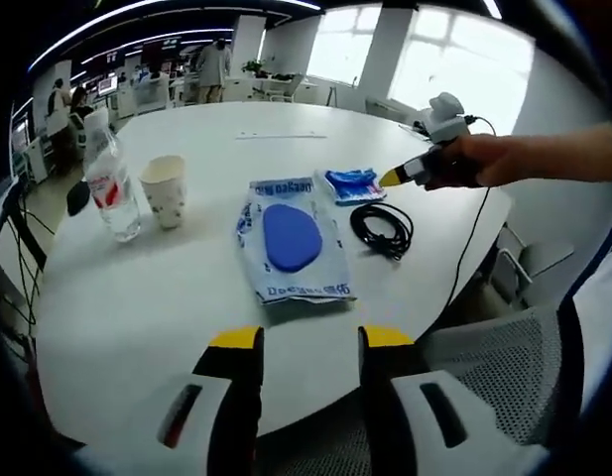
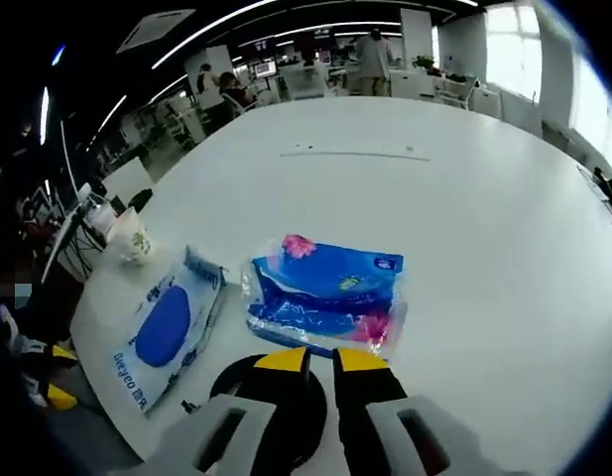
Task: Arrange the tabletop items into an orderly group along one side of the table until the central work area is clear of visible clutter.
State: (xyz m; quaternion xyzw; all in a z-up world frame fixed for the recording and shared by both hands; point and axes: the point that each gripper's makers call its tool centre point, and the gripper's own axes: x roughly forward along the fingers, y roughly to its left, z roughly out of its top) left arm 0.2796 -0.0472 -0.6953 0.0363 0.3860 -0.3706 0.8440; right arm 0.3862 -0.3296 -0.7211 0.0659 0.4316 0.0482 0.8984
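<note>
Here the left gripper [image 1: 310,342] is hovering low over the near edge of the white desk [image 1: 186,297], its jaws standing wide apart and holding nothing. In front of it a wet wipes pack [image 1: 291,248] is lying flat in the middle of the desk. To its left a paper cup [image 1: 166,188] and a water bottle [image 1: 111,183] are standing upright, just beside each other. A black cable [image 1: 382,228] is lying coiled to the right of the wipes, and a blue tissue pack [image 1: 353,184] is lying just behind it.

A hand [image 1: 474,161] is reaching in from the right with the arm stretched level, holding the right gripper [image 1: 397,178] with its yellow tips just beside the tissue pack. In the right gripper view, the jaws are standing narrow, almost closed, empty, above the cable and pointing to the tissue pack.
</note>
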